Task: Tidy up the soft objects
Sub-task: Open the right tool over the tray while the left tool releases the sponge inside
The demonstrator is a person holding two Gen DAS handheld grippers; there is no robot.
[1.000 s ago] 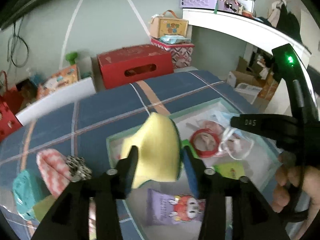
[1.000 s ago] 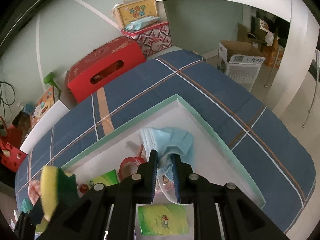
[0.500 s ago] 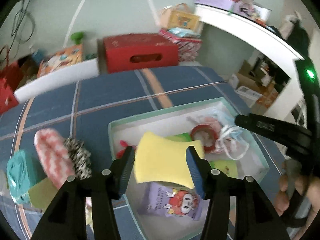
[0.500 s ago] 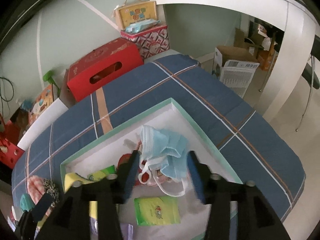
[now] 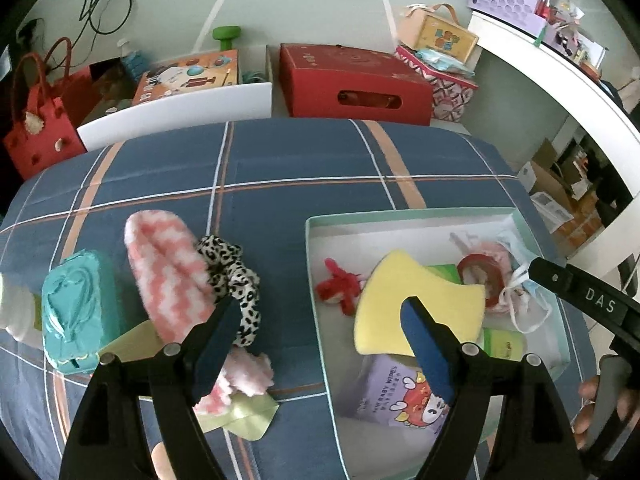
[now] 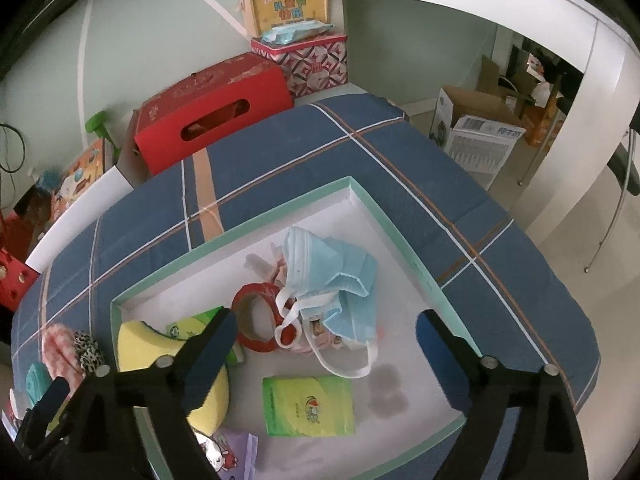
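A mint-rimmed white box (image 5: 312, 272) (image 6: 394, 232) sits on the blue plaid cloth. In it lie a yellow sponge (image 5: 412, 300) (image 6: 144, 344), a blue face mask (image 6: 332, 276) (image 5: 528, 312), a red tape roll (image 6: 256, 316), a green tissue pack (image 6: 308, 404) and a purple wipes pack (image 5: 396, 392). My left gripper (image 5: 316, 340) is open above the box's left edge, the sponge lying free past its right finger. My right gripper (image 6: 324, 356) is open above the box, clear of the mask. A pink fuzzy sock (image 5: 168, 272), a leopard scrunchie (image 5: 232, 272) and a teal pack (image 5: 76, 304) lie on the cloth to the left.
A red carton (image 5: 352, 80) (image 6: 212, 108), a patterned tin (image 6: 316, 60) and a white board (image 5: 176, 116) stand behind the table. A red bag (image 5: 36, 128) is at the far left. A white desk (image 6: 560, 40) and cardboard boxes (image 6: 476, 132) are on the right.
Both grippers have opened. The left one let the yellow sponge go into the box and swung left. The right one let the blue mask drop in the box and drew back.
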